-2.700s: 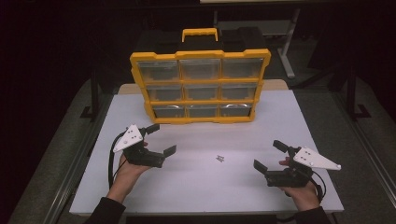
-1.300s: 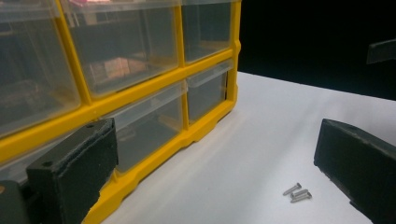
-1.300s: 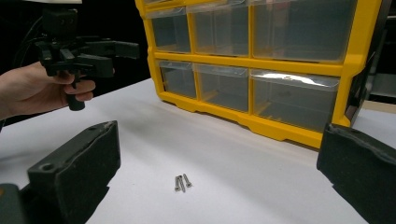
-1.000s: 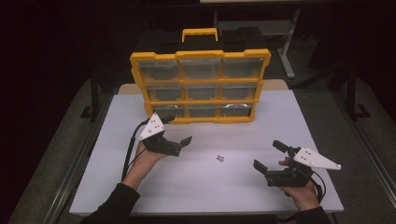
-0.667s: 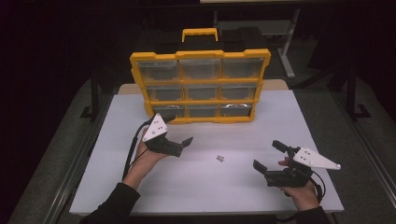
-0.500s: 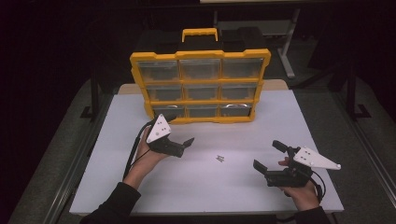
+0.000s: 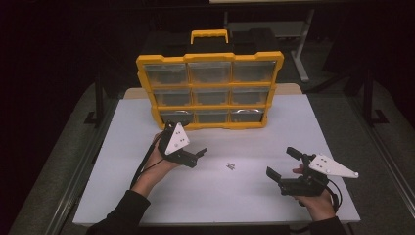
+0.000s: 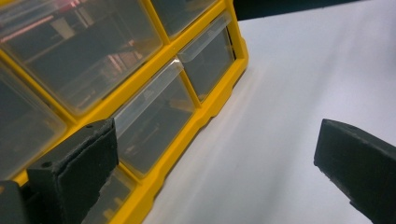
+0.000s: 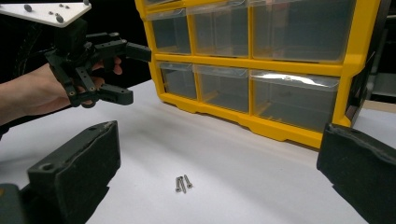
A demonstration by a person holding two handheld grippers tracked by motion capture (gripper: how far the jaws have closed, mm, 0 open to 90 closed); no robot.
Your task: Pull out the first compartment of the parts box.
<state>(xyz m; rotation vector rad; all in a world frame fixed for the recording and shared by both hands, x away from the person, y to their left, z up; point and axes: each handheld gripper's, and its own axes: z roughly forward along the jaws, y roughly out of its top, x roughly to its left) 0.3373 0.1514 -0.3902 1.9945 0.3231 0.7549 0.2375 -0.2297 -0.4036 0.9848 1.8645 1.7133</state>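
Observation:
A yellow organiser case with clear drawers stands upright at the back of the white table. My left gripper is open and empty, turned on its side just in front of the case's bottom row. In the left gripper view the case's bottom drawers lie close ahead and to the left between the spread jaws. A few small screws lie loose mid-table. My right gripper rests open at the front right, and in its own view the screws lie ahead between its jaws. The left gripper shows there too, open.
The case has a yellow carry handle on top and a black back part. Dark floor and metal frame legs surround the table. Bare tabletop stretches along the front edge and to the right of the case.
My left gripper has moved forward and right from the table's left side to just in front of the case's bottom drawers, rolling onto its side. The right gripper and screws stayed put.

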